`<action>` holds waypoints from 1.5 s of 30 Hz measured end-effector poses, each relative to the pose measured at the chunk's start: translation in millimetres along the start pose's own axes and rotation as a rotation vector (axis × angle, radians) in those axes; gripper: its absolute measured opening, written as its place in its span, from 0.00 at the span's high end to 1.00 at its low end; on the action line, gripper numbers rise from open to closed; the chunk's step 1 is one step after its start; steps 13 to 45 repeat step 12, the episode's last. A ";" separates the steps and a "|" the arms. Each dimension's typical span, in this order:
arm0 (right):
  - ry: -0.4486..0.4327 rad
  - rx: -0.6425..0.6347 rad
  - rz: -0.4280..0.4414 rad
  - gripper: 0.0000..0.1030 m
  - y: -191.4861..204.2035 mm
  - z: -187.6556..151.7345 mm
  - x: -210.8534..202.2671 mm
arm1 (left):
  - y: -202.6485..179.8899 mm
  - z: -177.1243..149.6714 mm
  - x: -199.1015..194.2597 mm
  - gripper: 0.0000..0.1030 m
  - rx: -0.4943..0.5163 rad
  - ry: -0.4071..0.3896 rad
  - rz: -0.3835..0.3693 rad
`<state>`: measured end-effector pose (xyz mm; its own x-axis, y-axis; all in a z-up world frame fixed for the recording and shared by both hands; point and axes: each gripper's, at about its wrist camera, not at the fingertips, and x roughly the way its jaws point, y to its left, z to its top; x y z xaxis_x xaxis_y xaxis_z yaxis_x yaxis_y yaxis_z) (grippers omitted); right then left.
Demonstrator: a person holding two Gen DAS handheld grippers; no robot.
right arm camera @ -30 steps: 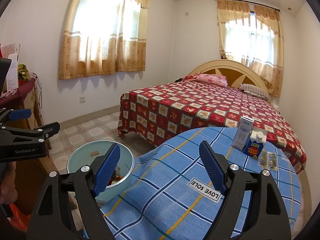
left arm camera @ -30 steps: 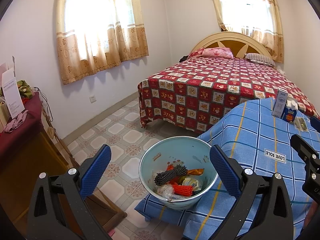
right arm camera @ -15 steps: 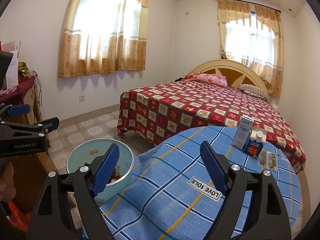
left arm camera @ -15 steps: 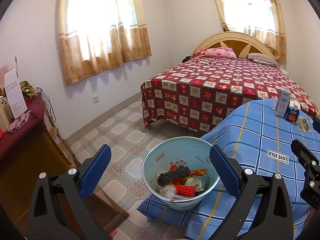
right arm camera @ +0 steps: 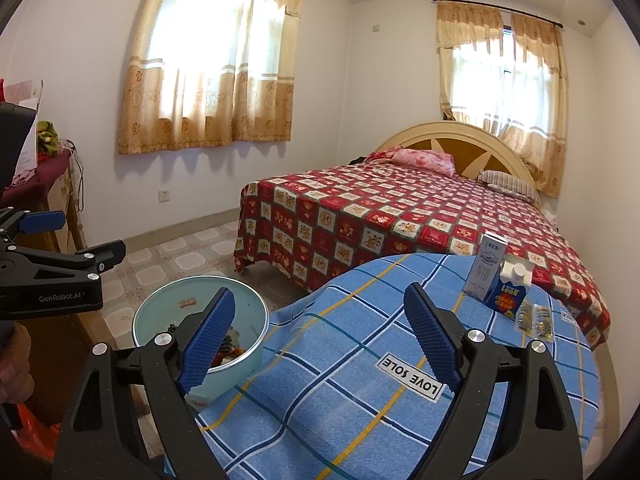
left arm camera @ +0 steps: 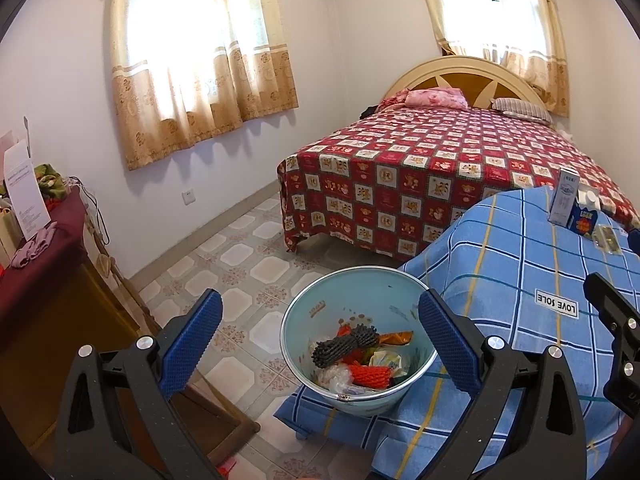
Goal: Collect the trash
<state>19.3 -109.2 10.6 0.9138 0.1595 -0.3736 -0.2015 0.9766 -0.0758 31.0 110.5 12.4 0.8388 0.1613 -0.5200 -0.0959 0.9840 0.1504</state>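
Hovering as before: left gripper (left arm camera: 318,340) over the bin (left arm camera: 362,394), right gripper (right arm camera: 320,332) over the counter (right arm camera: 360,380), fingers spread wide, pinching nothing; carton (right arm camera: 508,292) unmoved.

We hold our left claw (left arm camera: 320,344) with its blue pads (left arm camera: 192,344) spread wide and nothing between them, tipped downward. Our right claw (right arm camera: 318,336) stands just as wide and bare, beside the left. A bit of our left hand (right arm camera: 14,364) shows gripping the handle.
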 end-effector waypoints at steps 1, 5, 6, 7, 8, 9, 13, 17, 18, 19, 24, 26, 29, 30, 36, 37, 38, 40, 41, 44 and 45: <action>0.000 0.001 -0.002 0.17 -1.1 -0.1 -0.5 | -1.2 0.0 -0.6 0.07 0.002 -0.001 -0.001; -0.006 0.015 -0.028 0.15 -14.5 -3.0 -3.5 | -1.6 -0.1 -0.2 0.06 0.000 0.011 -0.009; -0.003 0.019 -0.033 0.15 -16.6 -2.5 -1.7 | -2.4 0.1 -0.2 0.06 0.000 0.012 -0.007; 0.008 0.040 -0.047 0.14 -27.9 -4.5 -0.4 | -1.8 0.3 0.3 0.06 -0.002 0.013 -0.003; 0.024 0.071 -0.067 0.14 -42.8 -7.6 1.4 | -1.2 0.5 0.8 0.06 -0.003 0.016 -0.005; 0.032 0.081 -0.075 0.14 -47.8 -8.6 1.8 | -1.5 -0.1 1.4 0.06 -0.005 0.017 -0.007; 0.109 0.160 -0.156 0.14 -94.7 -23.0 10.8 | -2.5 -0.6 2.7 0.06 -0.005 0.020 -0.007; 0.109 0.160 -0.156 0.14 -94.7 -23.0 10.8 | -2.5 -0.6 2.7 0.06 -0.005 0.020 -0.007; 0.109 0.160 -0.156 0.14 -94.7 -23.0 10.8 | -2.5 -0.6 2.7 0.06 -0.005 0.020 -0.007; 0.109 0.160 -0.156 0.14 -94.7 -23.0 10.8 | -2.5 -0.6 2.7 0.06 -0.005 0.020 -0.007; 0.109 0.160 -0.156 0.14 -94.7 -23.0 10.8 | -2.5 -0.6 2.7 0.06 -0.005 0.020 -0.007; 0.109 0.160 -0.156 0.14 -94.7 -23.0 10.8 | -2.5 -0.6 2.7 0.06 -0.005 0.020 -0.007; 0.109 0.160 -0.156 0.14 -94.7 -23.0 10.8 | -2.5 -0.6 2.7 0.06 -0.005 0.020 -0.007; 0.109 0.160 -0.156 0.14 -94.7 -23.0 10.8 | -2.5 -0.6 2.7 0.06 -0.005 0.020 -0.007; 0.109 0.160 -0.156 0.14 -94.7 -23.0 10.8 | -2.5 -0.6 2.7 0.06 -0.005 0.020 -0.007; 0.109 0.160 -0.156 0.14 -94.7 -23.0 10.8 | -2.5 -0.6 2.7 0.06 -0.005 0.020 -0.007; 0.109 0.160 -0.156 0.14 -94.7 -23.0 10.8 | -2.5 -0.6 2.7 0.06 -0.005 0.020 -0.007; 0.109 0.160 -0.156 0.14 -94.7 -23.0 10.8 | -2.5 -0.6 2.7 0.06 -0.005 0.020 -0.007; 0.109 0.160 -0.156 0.14 -94.7 -23.0 10.8 | -2.5 -0.6 2.7 0.06 -0.005 0.020 -0.007; 0.109 0.160 -0.156 0.14 -94.7 -23.0 10.8 | -2.5 -0.6 2.7 0.06 -0.005 0.020 -0.007; 0.109 0.160 -0.156 0.14 -94.7 -23.0 10.8 | -2.5 -0.6 2.7 0.06 -0.005 0.020 -0.007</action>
